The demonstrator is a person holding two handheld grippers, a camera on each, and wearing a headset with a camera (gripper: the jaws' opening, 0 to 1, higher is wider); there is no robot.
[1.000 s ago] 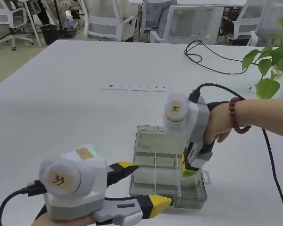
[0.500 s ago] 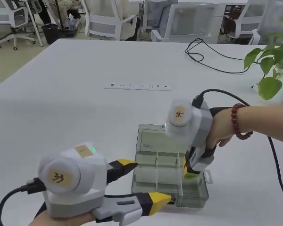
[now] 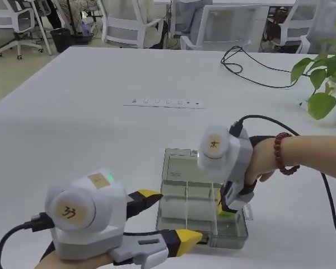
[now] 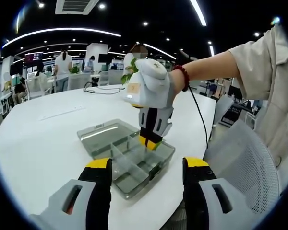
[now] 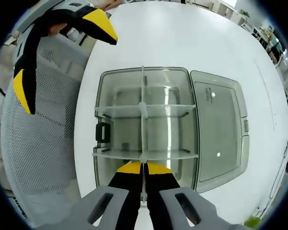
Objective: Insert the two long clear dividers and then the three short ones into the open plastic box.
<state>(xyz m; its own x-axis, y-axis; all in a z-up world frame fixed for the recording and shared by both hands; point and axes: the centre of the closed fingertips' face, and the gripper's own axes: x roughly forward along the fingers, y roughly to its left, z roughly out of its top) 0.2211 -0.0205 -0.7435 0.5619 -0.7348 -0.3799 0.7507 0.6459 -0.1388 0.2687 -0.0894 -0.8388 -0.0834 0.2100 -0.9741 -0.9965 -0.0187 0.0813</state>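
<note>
R gripper [image 5: 143,167] pinching clear divider [image 5: 142,91] inside open plastic box [image 5: 102,86].
Jaws closed tight on divider's near end. It stands on edge down the box's middle, crossing two other dividers [image 5: 168,111] set across the box. Box sits near table [image 3: 101,112] edge w/ lid [image 5: 218,129] laid flat beside it; lid's small print too tiny to read. L gripper [image 3: 173,218] just beside box's near corner, yellow-tipped jaws spread wide, holding nothing. Its round "33" sticker [image 3: 70,213] is clear; handwritten sticker [image 3: 214,144] on R gripper's cap is poss. a single character, can't make it out.
</note>
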